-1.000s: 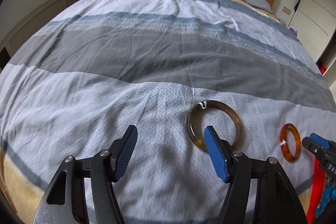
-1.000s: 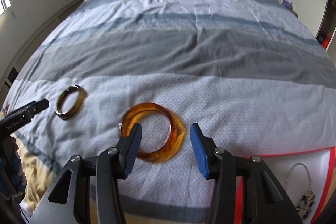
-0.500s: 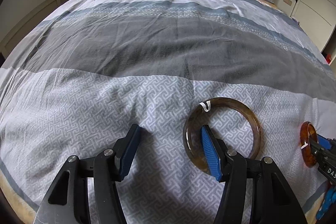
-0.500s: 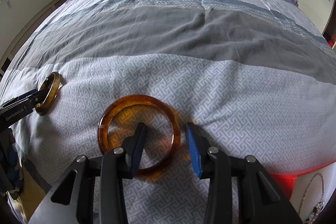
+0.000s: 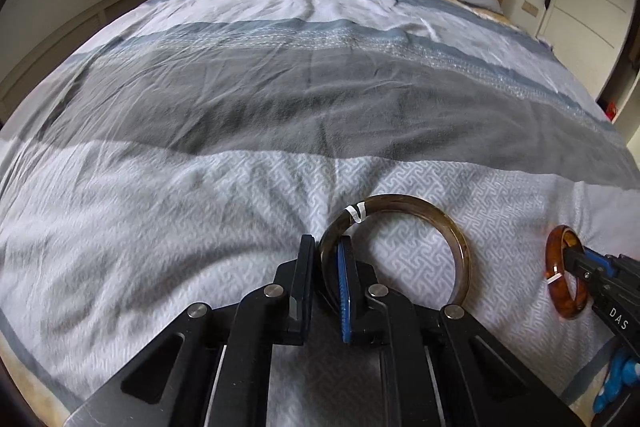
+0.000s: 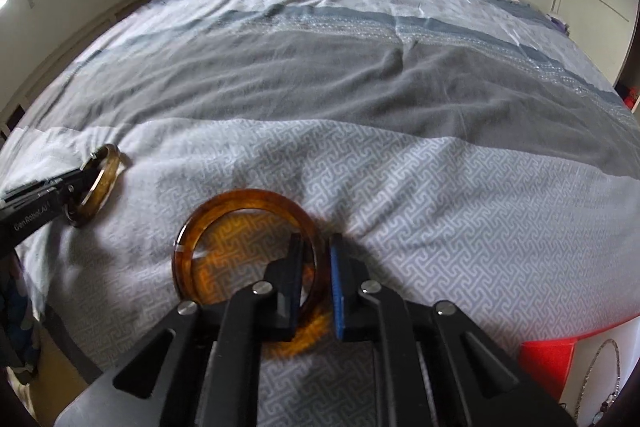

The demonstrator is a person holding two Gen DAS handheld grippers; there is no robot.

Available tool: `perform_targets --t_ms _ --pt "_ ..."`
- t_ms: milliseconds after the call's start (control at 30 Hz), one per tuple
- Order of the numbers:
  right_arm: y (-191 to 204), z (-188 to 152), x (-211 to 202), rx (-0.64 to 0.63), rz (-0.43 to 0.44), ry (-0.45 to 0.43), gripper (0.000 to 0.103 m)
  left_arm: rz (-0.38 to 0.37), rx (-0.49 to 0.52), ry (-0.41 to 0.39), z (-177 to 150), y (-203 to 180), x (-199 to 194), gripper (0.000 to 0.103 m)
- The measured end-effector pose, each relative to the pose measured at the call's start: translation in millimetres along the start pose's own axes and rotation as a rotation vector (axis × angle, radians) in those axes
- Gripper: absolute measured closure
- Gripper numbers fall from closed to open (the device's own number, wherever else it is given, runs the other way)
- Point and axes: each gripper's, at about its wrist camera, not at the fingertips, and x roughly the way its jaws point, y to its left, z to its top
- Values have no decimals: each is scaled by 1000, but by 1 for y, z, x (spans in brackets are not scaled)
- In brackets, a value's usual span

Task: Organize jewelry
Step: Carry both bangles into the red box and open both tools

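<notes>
On the striped bedspread (image 5: 240,187), both bangles gripped but not yet lifted: left gripper (image 5: 326,259) clamped on brown bangle (image 5: 420,205), right gripper (image 6: 316,259) closed around amber bangle (image 6: 240,197), red tray (image 6: 548,351) with necklace (image 6: 604,379) awaiting.

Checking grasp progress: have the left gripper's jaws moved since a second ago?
Yes. The left gripper jaws have closed inward onto the brown bangle lying on the bedspread.
</notes>
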Motion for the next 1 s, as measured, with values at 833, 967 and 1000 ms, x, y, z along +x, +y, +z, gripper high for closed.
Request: perform_targets --t_ms 833,967,1000 --pt "61 -43 -187 -53 59 -217 94 170 130 -178 -76 4 -188 94" --pt "58 -59 -223 -44 53 -246 94 161 140 -204 -90 -3 -217 94" --pt "56 -64 -231 -39 50 -253 94 155 144 -211 -94 -7 -224 94"
